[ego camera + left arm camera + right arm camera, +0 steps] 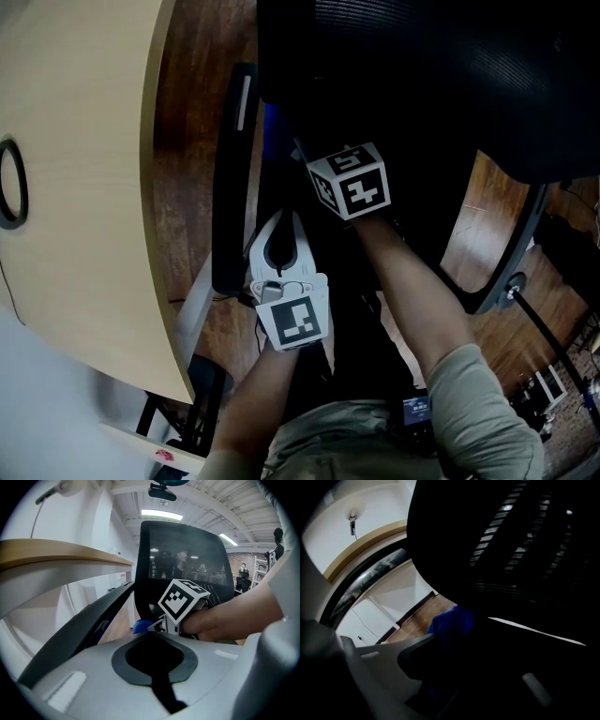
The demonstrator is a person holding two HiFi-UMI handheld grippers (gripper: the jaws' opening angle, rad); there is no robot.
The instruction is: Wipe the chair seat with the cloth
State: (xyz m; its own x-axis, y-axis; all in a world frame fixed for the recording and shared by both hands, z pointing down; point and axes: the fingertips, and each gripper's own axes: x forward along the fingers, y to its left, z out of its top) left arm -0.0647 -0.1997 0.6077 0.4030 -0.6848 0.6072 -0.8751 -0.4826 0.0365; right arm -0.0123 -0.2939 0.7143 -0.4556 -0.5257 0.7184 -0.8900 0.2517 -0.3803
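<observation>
The black chair seat (422, 197) fills the middle of the head view, very dark. My right gripper (309, 155) reaches to the seat's far left corner, its marker cube (352, 180) facing up. It is shut on a blue cloth (452, 620), which bunches out past the jaws next to the seat's edge. The cloth (140, 626) also peeks out beside that cube (183, 603) in the left gripper view. My left gripper (286, 220), white, hovers at the seat's left side closer to me; its jaws are shut with nothing between them.
The black mesh chair back (450, 66) rises at the far side. A black armrest (230, 187) runs along the seat's left, with a pale wooden desk (84, 187) just beyond it. Wooden floor (487, 225) and a chair-base leg (511, 281) show to the right.
</observation>
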